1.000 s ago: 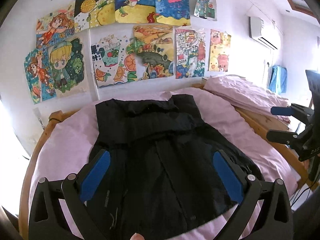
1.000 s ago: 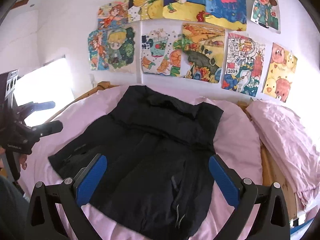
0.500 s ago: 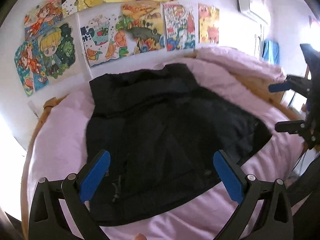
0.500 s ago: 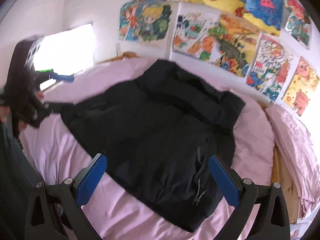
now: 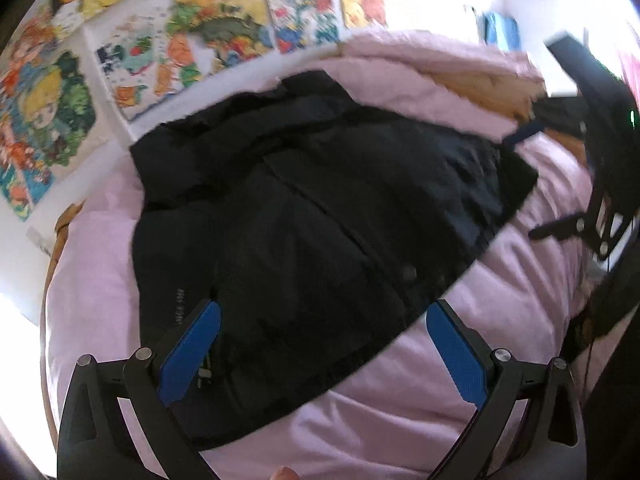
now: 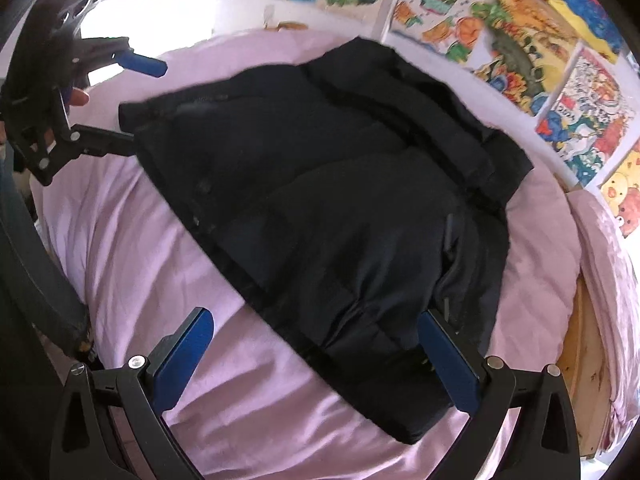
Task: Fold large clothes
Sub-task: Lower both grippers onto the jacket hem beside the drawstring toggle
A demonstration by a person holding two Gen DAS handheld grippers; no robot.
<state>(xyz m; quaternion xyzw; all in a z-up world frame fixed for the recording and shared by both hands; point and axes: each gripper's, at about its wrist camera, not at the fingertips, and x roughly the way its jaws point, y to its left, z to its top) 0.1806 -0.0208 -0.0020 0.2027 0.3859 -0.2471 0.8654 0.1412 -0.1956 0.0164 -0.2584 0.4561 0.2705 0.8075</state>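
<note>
A large black jacket (image 5: 304, 208) lies spread flat on the pink bed sheet (image 5: 420, 400); it also shows in the right wrist view (image 6: 344, 200). My left gripper (image 5: 320, 352) is open, hovering over the jacket's lower hem on its left side. My right gripper (image 6: 316, 352) is open, hovering over the hem at the jacket's right side. Each gripper shows in the other's view: the right one (image 5: 532, 184) near the jacket's right corner, the left one (image 6: 128, 100) near its left corner. Neither holds cloth.
Colourful drawings (image 5: 216, 28) cover the white wall behind the bed. A folded pink quilt (image 6: 604, 264) lies on the right side by the wooden bed frame (image 6: 584, 340). A bright window (image 6: 160, 4) is at the left.
Both grippers have swung outward and down toward the jacket's two sides, tilting the views. The jacket itself has not moved.
</note>
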